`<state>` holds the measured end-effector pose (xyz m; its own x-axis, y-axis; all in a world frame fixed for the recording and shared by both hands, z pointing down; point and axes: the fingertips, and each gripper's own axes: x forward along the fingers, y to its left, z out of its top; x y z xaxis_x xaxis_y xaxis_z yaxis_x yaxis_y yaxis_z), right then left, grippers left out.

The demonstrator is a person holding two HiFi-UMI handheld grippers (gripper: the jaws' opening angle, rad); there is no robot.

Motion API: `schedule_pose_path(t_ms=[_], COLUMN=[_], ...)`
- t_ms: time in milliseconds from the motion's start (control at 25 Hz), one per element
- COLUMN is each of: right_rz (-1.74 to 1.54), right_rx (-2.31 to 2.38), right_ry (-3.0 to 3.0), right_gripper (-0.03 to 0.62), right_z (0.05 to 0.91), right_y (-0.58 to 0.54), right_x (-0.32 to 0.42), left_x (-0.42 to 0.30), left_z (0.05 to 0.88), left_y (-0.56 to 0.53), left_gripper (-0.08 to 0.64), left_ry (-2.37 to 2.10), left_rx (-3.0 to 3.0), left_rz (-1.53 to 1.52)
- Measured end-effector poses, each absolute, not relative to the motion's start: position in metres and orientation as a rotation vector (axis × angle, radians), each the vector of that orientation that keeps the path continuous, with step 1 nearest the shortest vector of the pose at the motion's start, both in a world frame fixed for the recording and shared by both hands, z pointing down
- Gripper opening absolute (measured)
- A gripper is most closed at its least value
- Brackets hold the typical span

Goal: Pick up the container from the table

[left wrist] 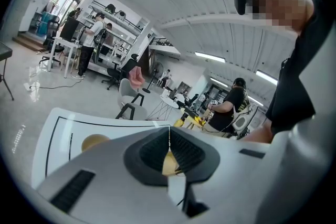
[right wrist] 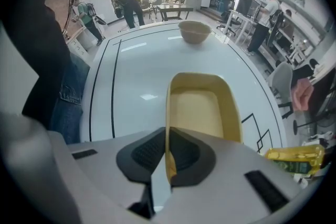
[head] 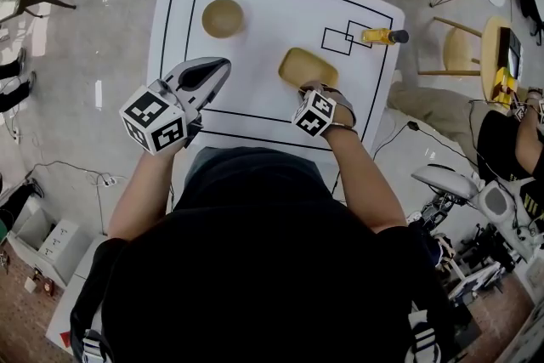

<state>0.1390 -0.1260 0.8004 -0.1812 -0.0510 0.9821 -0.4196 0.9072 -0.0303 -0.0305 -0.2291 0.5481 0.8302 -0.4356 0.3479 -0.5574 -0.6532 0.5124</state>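
Overhead, the head view locates the yellow container [head: 308, 66] on the white table [head: 272, 4], right of centre, with the right gripper [head: 309, 87] pointing steeply down at its near end. That gripper's marker cube hides the contact there. Only the right gripper view shows the grip: both pads are clamped on the container's wall, one pad on each side. The left gripper [head: 223, 64] hovers over the table's near-left area; the left gripper view shows its jaws closed pad against pad. Around: a round bowl [head: 223, 17] at far left, well apart from the container; a yellow bottle [head: 384, 36] lying at the right edge. Count: one container, one bowl, one bottle, two grippers.
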Motion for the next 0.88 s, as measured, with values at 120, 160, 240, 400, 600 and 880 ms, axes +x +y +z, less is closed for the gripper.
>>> schedule_pose_path(t_ms=[120,160,240,400,600,880], right_rz=[0.336,0.334,0.327,0.32,0.31,0.313], right_rx=[0.365,0.367,0.374,0.386,0.396,0.426], right_ry=[-1.729,-1.728,-1.728,-1.728,-1.727,-1.718], right_gripper=[0.023,0.023,0.021,0.021,0.02,0.02], right_z=[0.798,0.798,0.797,0.795,0.789,0.784], right_y=[-0.125,-0.125,-0.126,-0.127,-0.127,-0.12], right_x=[0.141,0.141,0.141,0.142,0.144,0.145], left_x=[-0.033,-0.034,-0.037,-0.038,-0.037,-0.041], left_z=[0.544,0.542,0.54,0.537,0.53,0.522], left_y=[-0.227,-0.226,-0.225,-0.222,-0.218,-0.211], left_gripper=[0.011,0.01,0.009,0.01,0.01,0.011], left_ry=[-0.728,-0.731,-0.737,-0.741,-0.734,-0.734], left_rx=[2.387,2.39,2.396,2.406,2.417,2.437], left_rz=[0.258,0.258,0.257,0.257,0.254,0.248])
